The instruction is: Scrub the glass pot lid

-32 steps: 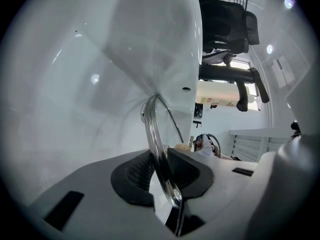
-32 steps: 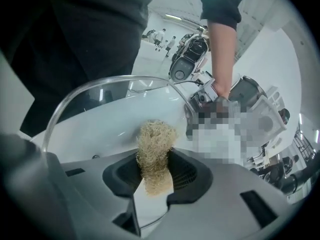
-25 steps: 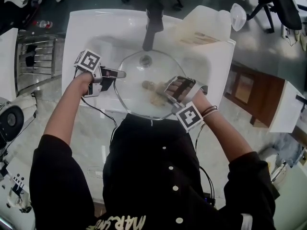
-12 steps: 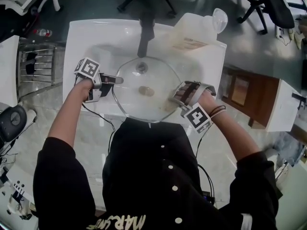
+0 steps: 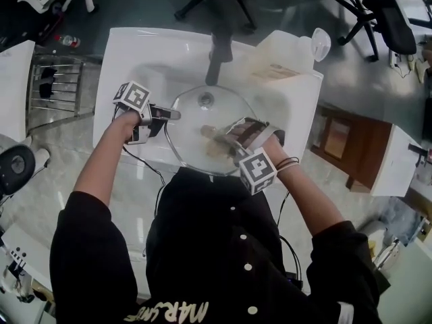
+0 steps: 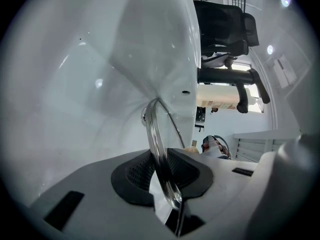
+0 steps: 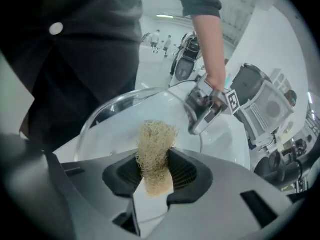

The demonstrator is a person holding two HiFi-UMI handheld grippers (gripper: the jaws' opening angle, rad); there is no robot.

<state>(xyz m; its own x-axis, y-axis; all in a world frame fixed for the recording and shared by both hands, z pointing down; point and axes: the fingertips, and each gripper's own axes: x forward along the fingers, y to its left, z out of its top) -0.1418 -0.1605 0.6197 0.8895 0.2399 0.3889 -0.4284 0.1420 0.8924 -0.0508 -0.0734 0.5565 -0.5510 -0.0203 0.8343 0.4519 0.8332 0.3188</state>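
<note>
The round glass pot lid (image 5: 191, 123) is held over the white sink (image 5: 128, 52), its metal knob (image 5: 206, 100) on the far side. My left gripper (image 5: 169, 115) is shut on the lid's left rim; in the left gripper view the glass edge (image 6: 159, 149) runs between the black pads (image 6: 137, 171). My right gripper (image 5: 226, 137) is shut on a tan fibrous scrubber (image 5: 213, 134) that rests on the middle of the lid. In the right gripper view the scrubber (image 7: 156, 149) sticks out of the jaws over the lid (image 7: 115, 119), with the left gripper (image 7: 205, 109) beyond.
A black faucet (image 5: 217, 56) reaches over the sink's far side. A translucent plastic jug (image 5: 290, 46) stands at the sink's back right corner. A wire rack (image 5: 50, 79) is to the left, a wooden cabinet (image 5: 344, 133) to the right, and office chairs beyond.
The right gripper with the scrubber swept from the lid's middle out to its right edge and has come back to the middle. The left gripper kept its hold on the rim.
</note>
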